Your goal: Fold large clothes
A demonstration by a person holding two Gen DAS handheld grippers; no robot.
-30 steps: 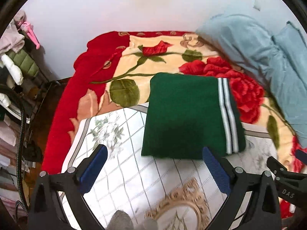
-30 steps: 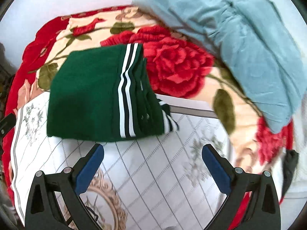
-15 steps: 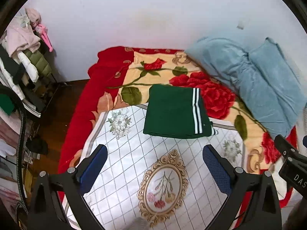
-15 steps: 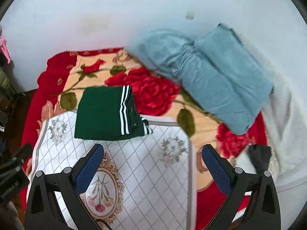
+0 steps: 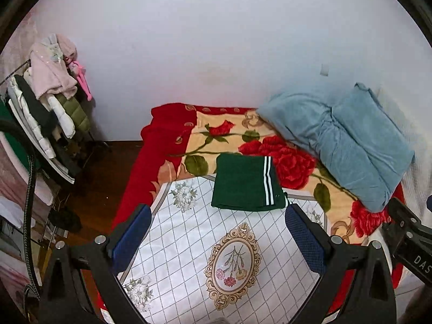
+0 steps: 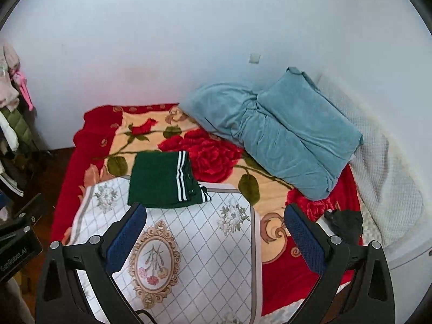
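Black cloth (image 6: 344, 225): right view only

we count one folded green garment (image 5: 244, 183), one white quilted mat (image 5: 189, 245), one rose blanket (image 5: 167, 124), two blue pillows (image 6: 272, 132).

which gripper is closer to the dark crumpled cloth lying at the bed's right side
Right. The right gripper hovers just left of the black crumpled cloth; the left gripper sits farther left.

Plain pale wall (image 5: 216, 40) behind low bed; small white square plate (image 6: 254, 57) on wall. Dark brown wooden floor (image 5: 102, 178) left of bed. Clothes rack with hanging jackets (image 5: 48, 113) against left wall. Light even, soft.
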